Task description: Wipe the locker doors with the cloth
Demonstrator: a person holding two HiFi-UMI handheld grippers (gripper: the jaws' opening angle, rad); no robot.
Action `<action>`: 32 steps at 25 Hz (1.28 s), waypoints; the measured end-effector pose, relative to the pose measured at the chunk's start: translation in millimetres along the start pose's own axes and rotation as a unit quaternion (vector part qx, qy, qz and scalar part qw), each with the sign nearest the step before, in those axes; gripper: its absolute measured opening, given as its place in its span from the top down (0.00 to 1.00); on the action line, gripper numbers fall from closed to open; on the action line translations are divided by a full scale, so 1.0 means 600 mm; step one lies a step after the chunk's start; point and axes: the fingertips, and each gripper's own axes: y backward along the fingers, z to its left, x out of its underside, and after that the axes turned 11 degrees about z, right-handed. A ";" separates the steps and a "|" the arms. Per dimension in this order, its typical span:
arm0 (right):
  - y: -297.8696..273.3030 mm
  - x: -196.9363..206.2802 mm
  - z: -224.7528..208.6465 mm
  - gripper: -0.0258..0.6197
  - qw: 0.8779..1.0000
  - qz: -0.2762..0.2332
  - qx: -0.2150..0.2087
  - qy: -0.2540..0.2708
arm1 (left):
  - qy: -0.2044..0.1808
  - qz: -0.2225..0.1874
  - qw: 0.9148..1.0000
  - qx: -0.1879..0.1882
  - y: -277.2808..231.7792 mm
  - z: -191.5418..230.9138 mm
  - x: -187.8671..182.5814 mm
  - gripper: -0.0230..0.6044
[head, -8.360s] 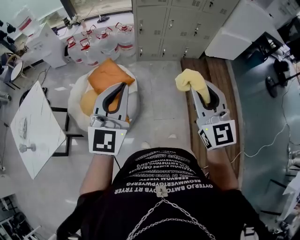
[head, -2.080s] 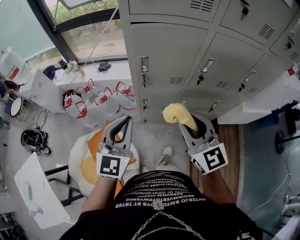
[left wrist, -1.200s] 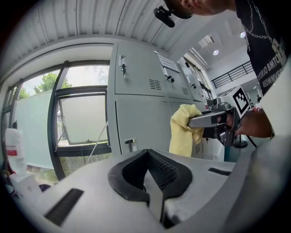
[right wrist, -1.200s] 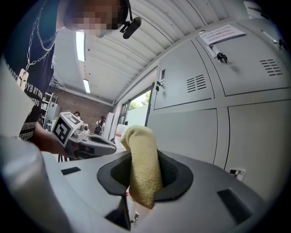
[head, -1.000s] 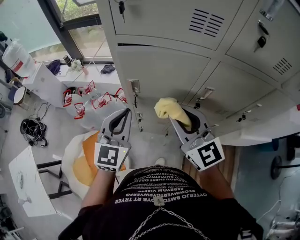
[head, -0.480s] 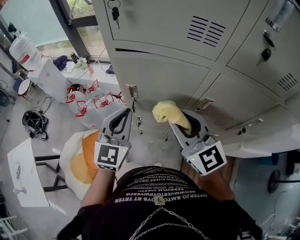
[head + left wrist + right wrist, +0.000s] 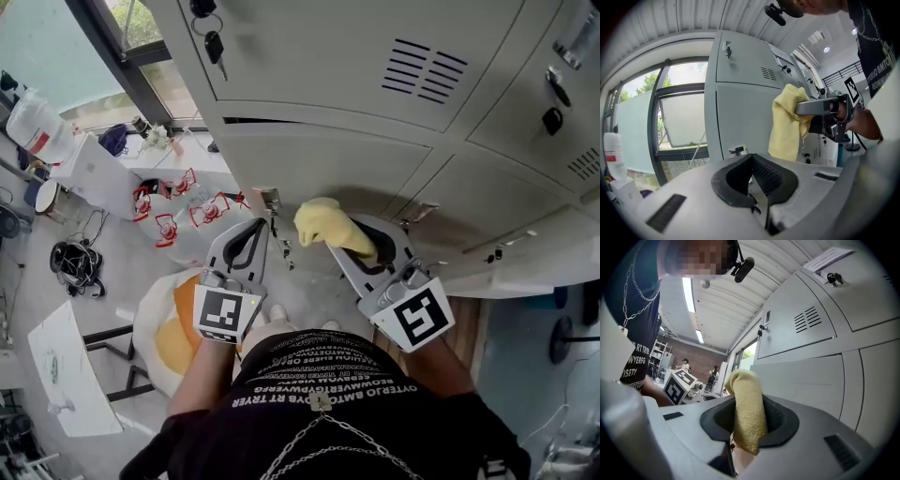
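Yellow cloth (image 7: 328,225) sits pinched in the right gripper (image 7: 361,247), near the locker door (image 7: 356,169), while the left gripper (image 7: 255,227) is clenched empty; the bunched cloth could slip out if wiping drags hard.

We see a pale grey floor (image 7: 122,281) on the left side of the head view. At its far end, water jugs (image 7: 211,211) with red handles stand clustered just beside the foot of the lockers (image 7: 375,169). A tangle of black cables (image 7: 75,264) lies further left. Nearer us sits a white beanbag (image 7: 150,323) with orange cushions (image 7: 183,323) on it. At near left stands a white table (image 7: 66,384) bearing small items we cannot identify. To the right, a wooden strip (image 7: 469,323) runs along the floor.
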 end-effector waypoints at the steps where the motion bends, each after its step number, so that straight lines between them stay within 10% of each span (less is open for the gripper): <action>1: -0.008 -0.003 0.000 0.82 1.000 0.001 0.002 0.000 | -0.003 0.000 1.000 0.004 -0.004 0.006 0.000 0.96; 32: -0.189 -0.107 0.020 0.82 0.997 0.004 0.048 0.056 | -0.040 -0.034 0.991 0.122 -0.051 0.073 -0.016 0.96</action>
